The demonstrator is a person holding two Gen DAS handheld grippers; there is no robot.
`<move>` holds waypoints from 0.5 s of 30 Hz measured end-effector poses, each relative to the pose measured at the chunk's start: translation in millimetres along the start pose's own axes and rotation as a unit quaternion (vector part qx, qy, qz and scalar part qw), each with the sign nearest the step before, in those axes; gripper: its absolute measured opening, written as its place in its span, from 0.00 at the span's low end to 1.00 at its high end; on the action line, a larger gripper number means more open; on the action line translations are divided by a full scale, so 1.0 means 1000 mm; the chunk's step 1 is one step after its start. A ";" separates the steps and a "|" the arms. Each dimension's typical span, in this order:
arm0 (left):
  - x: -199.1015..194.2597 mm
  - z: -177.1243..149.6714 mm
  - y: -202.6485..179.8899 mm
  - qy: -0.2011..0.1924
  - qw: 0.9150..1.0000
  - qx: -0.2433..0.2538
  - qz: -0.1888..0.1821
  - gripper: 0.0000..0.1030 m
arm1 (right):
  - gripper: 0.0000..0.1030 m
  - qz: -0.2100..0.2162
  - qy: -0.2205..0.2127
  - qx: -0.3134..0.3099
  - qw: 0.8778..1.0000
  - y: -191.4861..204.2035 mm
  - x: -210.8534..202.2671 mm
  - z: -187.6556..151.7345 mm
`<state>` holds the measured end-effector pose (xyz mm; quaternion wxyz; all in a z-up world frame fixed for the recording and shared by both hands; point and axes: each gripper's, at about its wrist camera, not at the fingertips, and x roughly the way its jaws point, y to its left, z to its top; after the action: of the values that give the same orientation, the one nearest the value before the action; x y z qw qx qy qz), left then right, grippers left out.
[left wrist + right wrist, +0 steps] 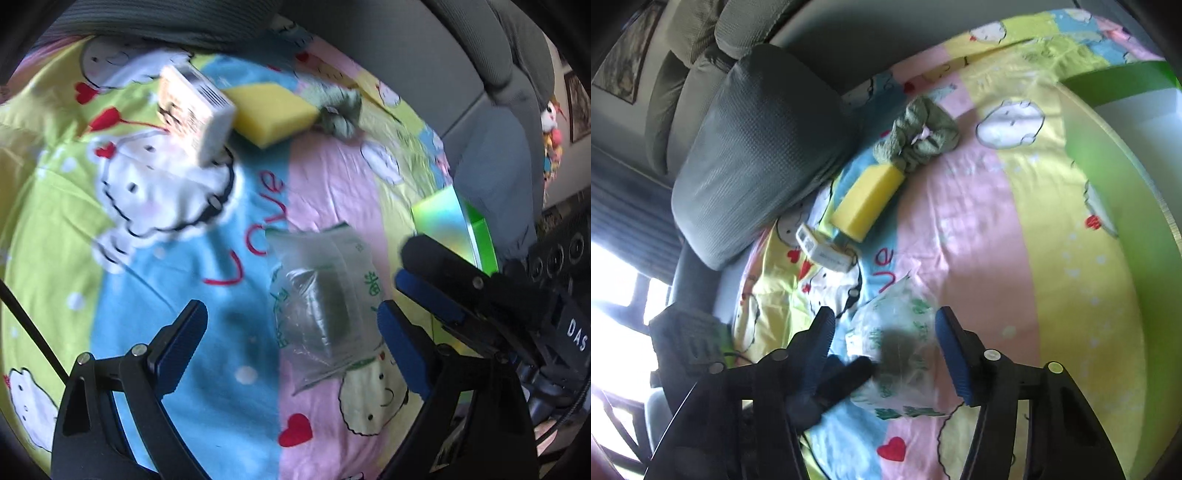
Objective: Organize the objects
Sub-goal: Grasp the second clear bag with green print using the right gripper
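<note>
we hang both tools, left tool (291, 347) and right tool (884, 349), wide apart and empty over the plastic bag (317, 295), framing it for pickup.

A: Where is there room to move?

B: The pink and yellow stripes of the bed sheet (979, 229) are bare. Tongs could slide through there.

A: What blocks the way?

B: The plastic bag (317, 295) lies in the middle, between both tongs. Further off, the white box (195, 110), yellow sponge (273, 110) and green cloth (341, 114) crowd together. The grey cushion (761, 147) blocks one side. The green bin (1123, 155) stands on the other.
</note>
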<state>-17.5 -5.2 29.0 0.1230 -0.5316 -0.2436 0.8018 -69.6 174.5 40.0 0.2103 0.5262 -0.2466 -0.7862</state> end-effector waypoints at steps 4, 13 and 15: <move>0.009 -0.005 -0.009 0.015 1.000 0.013 -0.013 0.83 | 0.58 -0.009 0.030 0.003 0.999 -0.002 0.018 -0.002; 0.014 -0.007 -0.011 0.012 0.999 0.026 -0.021 0.55 | 0.58 -0.014 0.060 0.009 0.998 -0.012 0.041 -0.005; 0.013 -0.007 -0.014 0.009 0.999 0.029 -0.028 0.48 | 0.58 -0.008 0.062 0.012 0.998 -0.013 0.041 -0.006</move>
<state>-17.2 14.3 23.8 0.1634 -0.5280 -0.2341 0.7998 -79.5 159.6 -0.1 0.2125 0.5781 -0.2387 -0.7508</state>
